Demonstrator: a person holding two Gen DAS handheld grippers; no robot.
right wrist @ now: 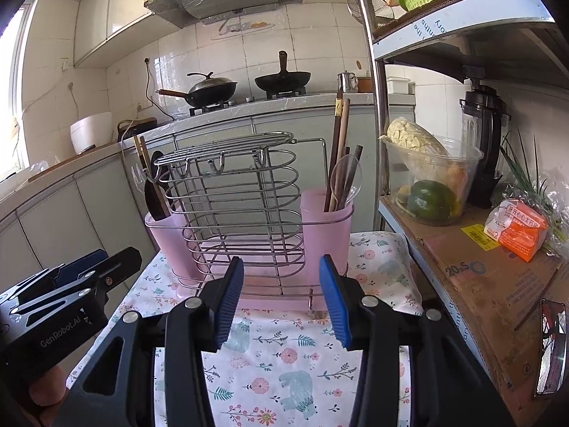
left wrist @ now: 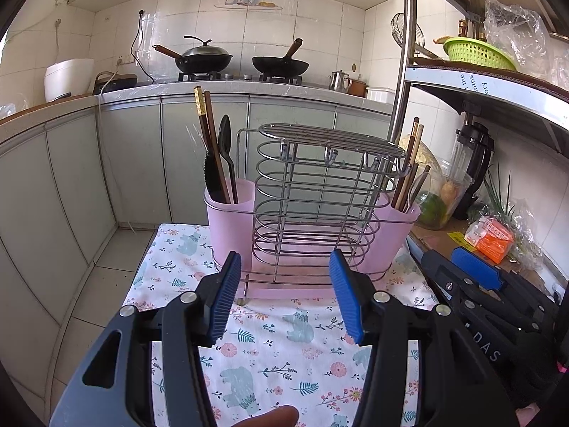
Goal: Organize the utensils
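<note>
Hovering apart, empty: left gripper (left wrist: 281, 295), right gripper (right wrist: 281, 299) | clear spoon (right wrist: 346, 178) plain only in right view

surface: small table covered by a floral cloth (left wrist: 284, 348) with elephant prints
on the cloth: wire utensil rack (left wrist: 313, 192) sitting at the far end, on a pink drip tray (left wrist: 284, 290)
near side of the rack: just bare cloth
right of the rack: a shelf (right wrist: 498, 284) lined with cardboard
</note>
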